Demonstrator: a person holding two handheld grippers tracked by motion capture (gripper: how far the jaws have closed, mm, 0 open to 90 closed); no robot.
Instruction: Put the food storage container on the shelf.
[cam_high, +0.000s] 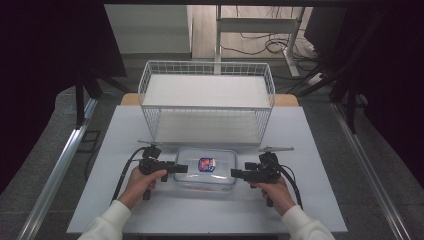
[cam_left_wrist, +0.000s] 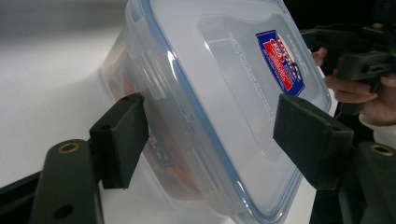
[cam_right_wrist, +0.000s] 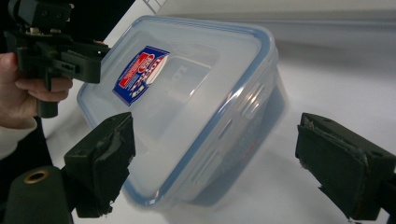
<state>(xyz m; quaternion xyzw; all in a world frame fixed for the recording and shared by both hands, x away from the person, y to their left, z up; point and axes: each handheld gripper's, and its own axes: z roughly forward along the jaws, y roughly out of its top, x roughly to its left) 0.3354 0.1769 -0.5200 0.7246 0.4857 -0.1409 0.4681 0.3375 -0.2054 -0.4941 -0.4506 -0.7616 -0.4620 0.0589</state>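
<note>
Both grippers' open jaws straddle the lidded container (cam_high: 206, 168) ends.

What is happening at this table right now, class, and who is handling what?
A person holds a gripper in each hand, one at either end of a clear lidded container with a red and blue label, which sits on the white table. The left gripper and the right gripper both have their jaws open around the container's ends; neither has closed on it yet. Behind it stands an empty two-tier white wire shelf. It looks like a two-handed lift is being set up.
</note>
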